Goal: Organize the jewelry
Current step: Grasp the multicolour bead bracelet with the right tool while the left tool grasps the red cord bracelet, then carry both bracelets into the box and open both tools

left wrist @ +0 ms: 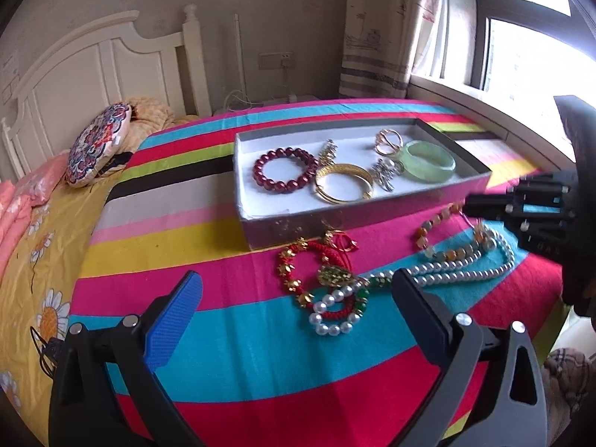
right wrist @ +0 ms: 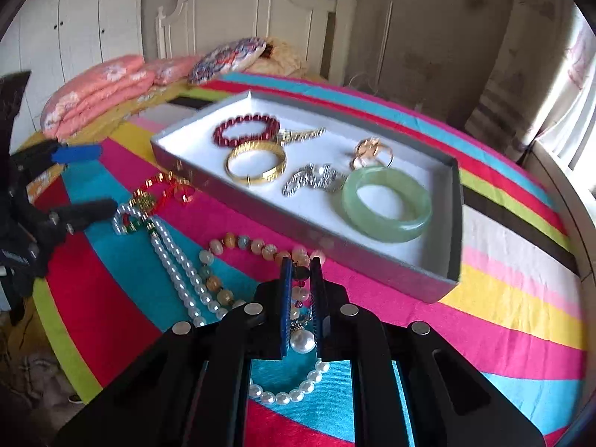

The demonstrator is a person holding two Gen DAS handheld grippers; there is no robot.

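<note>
White headboard (left wrist: 111,56) against beige wall; bright window (left wrist: 529,37), patterned curtain (left wrist: 376,29).

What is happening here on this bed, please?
A person is sorting jewelry into a shallow grey box on the striped bedspread. The right tool is closed on a multicolored bead bracelet beside the box. The left tool hangs open above a red cord bracelet and a pearl necklace, which lie outside the box. Already in the box are a green jade bangle, a gold bangle, a dark red bead bracelet and some smaller pieces.
</note>
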